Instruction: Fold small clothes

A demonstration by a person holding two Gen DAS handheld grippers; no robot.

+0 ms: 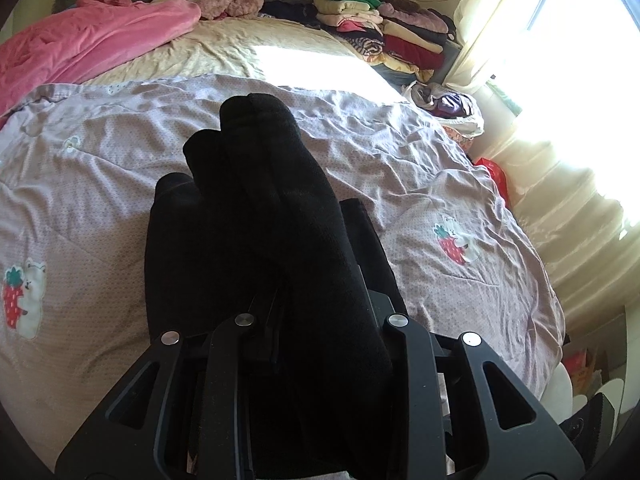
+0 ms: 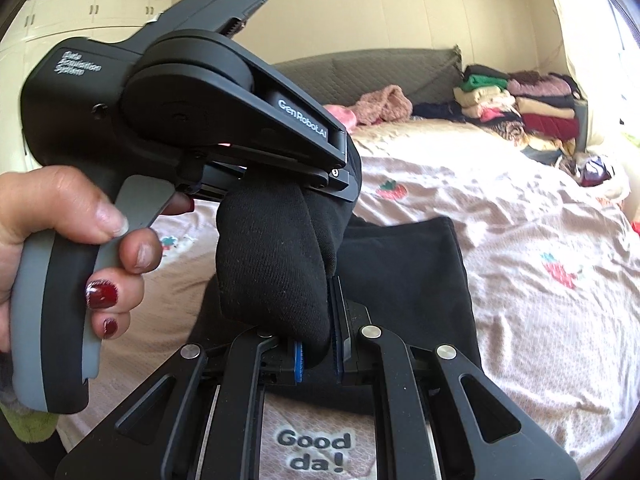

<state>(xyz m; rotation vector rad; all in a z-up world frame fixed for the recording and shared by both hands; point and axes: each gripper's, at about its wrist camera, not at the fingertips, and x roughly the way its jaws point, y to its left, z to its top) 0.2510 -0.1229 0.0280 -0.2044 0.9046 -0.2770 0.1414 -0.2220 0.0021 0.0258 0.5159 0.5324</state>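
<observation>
We hold the black garment bunched between both tongs: the right gripper is clamped on its lower fold, and the left gripper pinches the same bundle from above. Part of the garment already rests on the lilac strawberry quilt. To fold cleanly, we should probably keep both edges level, lowering together. Beyond, folded clothes are stacked by the window.

A black knit garment, bunched in thick folds, apparently trousers, hangs partly over the bedspread.
</observation>
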